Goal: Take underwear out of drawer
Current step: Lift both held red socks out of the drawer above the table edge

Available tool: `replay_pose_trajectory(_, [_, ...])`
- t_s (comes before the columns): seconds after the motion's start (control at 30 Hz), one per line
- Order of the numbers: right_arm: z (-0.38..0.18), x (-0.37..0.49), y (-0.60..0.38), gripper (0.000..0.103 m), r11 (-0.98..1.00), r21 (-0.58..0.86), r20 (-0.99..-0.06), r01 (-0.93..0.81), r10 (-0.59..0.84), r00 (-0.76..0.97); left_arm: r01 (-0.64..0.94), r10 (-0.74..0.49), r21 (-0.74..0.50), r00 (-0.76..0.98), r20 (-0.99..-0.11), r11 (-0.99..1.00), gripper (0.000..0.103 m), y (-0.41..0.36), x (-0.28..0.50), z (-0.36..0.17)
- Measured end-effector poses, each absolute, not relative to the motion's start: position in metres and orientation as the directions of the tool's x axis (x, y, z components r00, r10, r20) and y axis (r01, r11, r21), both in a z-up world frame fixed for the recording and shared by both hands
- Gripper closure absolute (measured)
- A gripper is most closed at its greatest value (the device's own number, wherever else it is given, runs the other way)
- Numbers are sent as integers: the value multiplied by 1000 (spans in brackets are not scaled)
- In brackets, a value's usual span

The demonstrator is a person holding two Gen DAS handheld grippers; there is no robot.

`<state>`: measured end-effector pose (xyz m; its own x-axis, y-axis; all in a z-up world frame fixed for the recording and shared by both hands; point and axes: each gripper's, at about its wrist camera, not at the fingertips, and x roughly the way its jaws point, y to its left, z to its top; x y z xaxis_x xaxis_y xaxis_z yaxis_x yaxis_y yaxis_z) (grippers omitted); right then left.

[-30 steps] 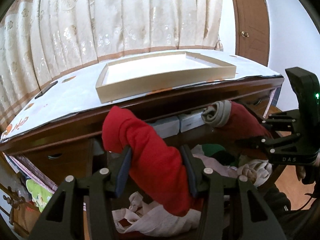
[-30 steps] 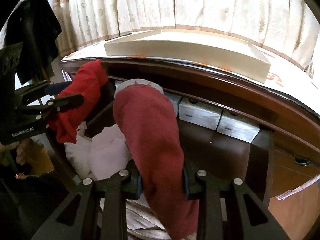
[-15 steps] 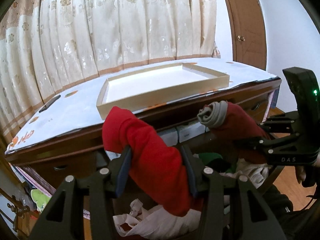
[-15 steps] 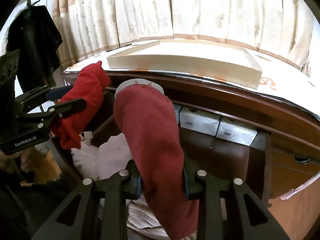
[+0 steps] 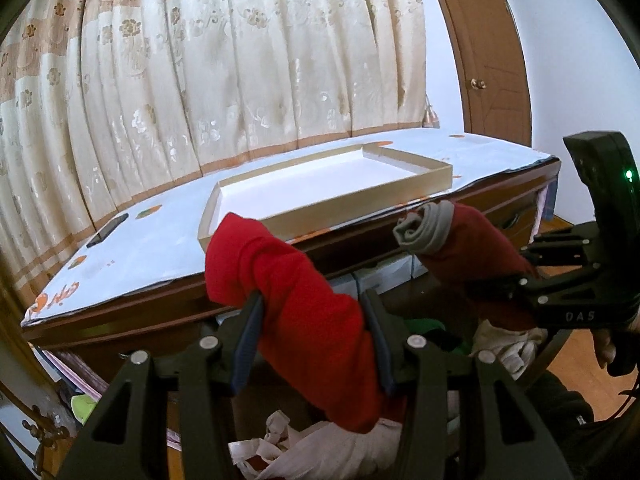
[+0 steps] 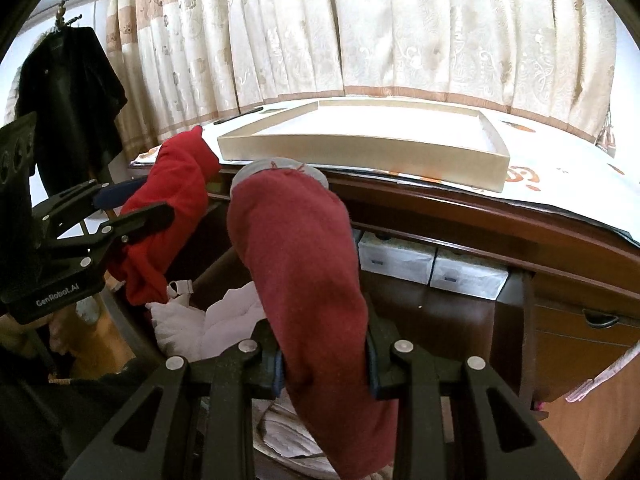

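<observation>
Two grippers, two rolled pieces of underwear, one each. The left gripper (image 5: 312, 336) is clamped on a bright red roll (image 5: 292, 304), the right gripper (image 6: 324, 356) is clamped on a darker red roll (image 6: 304, 272) with a grey waistband end. Both rolls are held up above the open drawer (image 6: 440, 312), just in front of the desk edge. Down in the drawer there's a pile of white clothes (image 6: 224, 324) plus two white boxes (image 6: 432, 264) at the back. One shallow cardboard tray (image 6: 360, 152) sits on the desk top.

Shallow box (image 5: 328, 196) across the desk (image 5: 160, 248) top near its front edge; bare surface either side.
</observation>
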<state>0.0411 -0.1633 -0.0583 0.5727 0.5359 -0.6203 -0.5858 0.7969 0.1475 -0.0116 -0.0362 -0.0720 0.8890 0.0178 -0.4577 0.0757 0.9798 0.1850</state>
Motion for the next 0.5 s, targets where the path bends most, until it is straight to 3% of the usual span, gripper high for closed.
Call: replay_pose_trajectory(0.5, [-48, 37, -169, 71, 800, 161, -569, -577, 553, 608, 73, 20, 224, 922, -387, 972, 55, -44, -21, -62])
